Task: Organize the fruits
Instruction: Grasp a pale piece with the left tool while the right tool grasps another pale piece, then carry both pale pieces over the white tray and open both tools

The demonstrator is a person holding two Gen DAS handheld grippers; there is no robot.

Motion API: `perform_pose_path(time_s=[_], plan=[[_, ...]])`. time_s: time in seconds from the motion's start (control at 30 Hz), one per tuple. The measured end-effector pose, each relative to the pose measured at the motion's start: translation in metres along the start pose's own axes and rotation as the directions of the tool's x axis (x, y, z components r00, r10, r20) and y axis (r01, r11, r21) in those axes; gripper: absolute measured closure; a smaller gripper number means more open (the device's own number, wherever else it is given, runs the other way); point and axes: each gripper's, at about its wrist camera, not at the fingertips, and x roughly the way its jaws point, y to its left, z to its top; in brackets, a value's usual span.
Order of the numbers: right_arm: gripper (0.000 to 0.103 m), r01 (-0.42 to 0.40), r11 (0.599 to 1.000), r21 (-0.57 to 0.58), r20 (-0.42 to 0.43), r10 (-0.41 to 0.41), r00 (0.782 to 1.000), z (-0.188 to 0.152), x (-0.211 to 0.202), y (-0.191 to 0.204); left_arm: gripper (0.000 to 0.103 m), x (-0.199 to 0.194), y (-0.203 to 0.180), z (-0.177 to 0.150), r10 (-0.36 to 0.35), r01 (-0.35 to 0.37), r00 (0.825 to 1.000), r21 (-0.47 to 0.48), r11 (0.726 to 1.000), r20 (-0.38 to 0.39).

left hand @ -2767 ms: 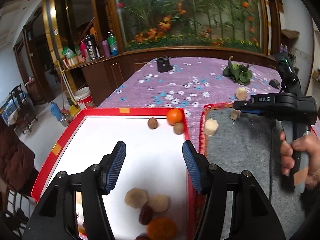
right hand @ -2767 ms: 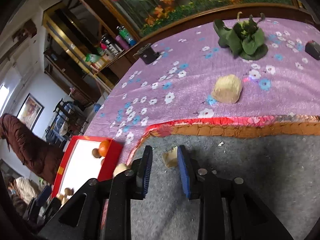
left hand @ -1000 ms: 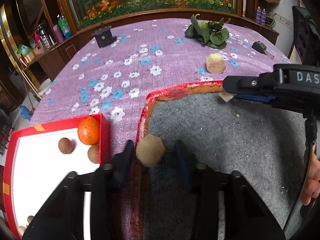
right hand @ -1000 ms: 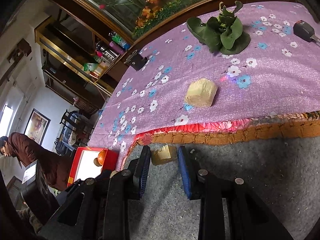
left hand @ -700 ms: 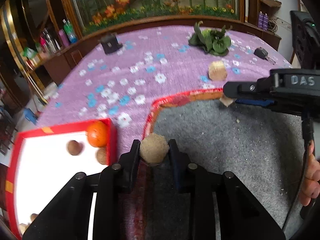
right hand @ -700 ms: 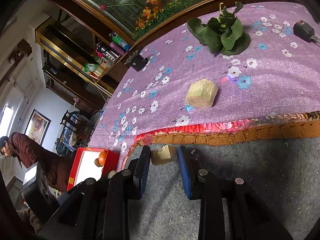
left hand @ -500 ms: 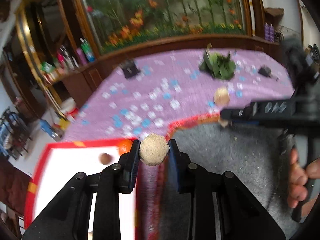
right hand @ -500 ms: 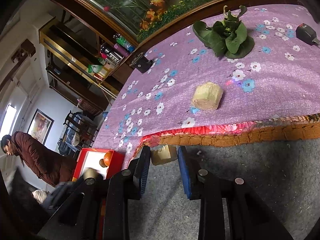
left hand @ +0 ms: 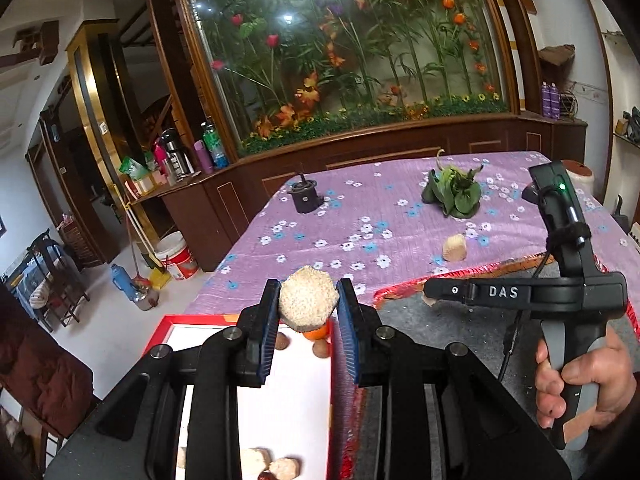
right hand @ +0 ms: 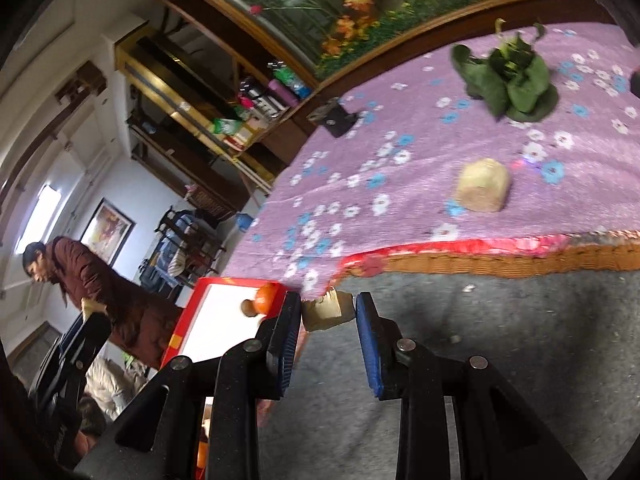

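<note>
Purple flowered tablecloth under everything; grey mat with red-orange border laid over the near right part. Red-rimmed white tray at left, partly overhanging the table edge by the look of it, floor visible just beyond.

In tray: orange and two small brown fruits at the far end, a few pale and dark pieces at the near end. Leafy green bunch far back on cloth. One pale chunk alone on cloth, just past the mat border.

Left gripper clenched on a pale faceted fruit, raised above the tray's far right corner. Right gripper low over the mat, jaws parted, straddling a small tan piece; left pad touching or nearly so, clear gap on the right.

Risks, as judged:
- Faceted fruit pinched near the pad tips; release from this height could bounce it over the rim.
- Landing on the orange could send round fruit rolling.
- Tan piece off-centre; closing may nudge it rather than seat it.
- Grippers near each other around the mat corner; possible clash on the carry.
</note>
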Motion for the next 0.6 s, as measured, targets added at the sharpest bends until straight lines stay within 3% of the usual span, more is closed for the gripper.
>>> perform_pose_path(time_s=[0.2,0.6], plan=[[0.074,-0.087,0.994,-0.063,-0.011,0.086,0.996,-0.009,0.004,0.025,0.077,0.001,0.011,-0.006,0.021,-0.021,1.000,-0.020,1.000,-0.003],[0.075,-0.185,0.970,-0.158,-0.089,0.173,0.981,-0.034,0.017,0.068,0.077,0.015,0.044,-0.034,0.061,-0.065,0.996,-0.071,0.995,-0.065]])
